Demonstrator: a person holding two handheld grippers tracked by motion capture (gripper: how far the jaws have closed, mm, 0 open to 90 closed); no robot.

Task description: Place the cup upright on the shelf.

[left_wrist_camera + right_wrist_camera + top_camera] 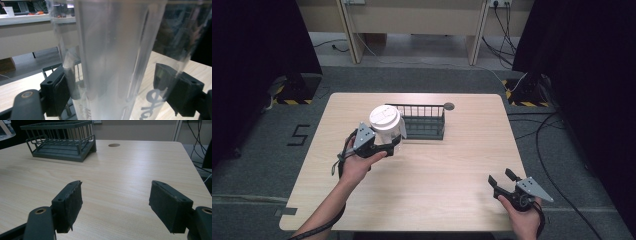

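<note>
The left hand-held gripper (388,145) clamps the clear jug (387,125) upright beside the rack (424,122), seemingly to set it inside, while the right hand-held gripper (504,181) waits open over the desk (452,165).

A lab or test room set up for recording. Around the light wooden table (422,175): grey carpet, black curtains (257,50) on both sides, hazard-striped stand bases (292,95), floor cables (552,130). Behind it stands a plain bench (412,20).

Left gripper (384,145) raised, jaws clamped — right gripper (503,182) low, jaws wide apart
</note>
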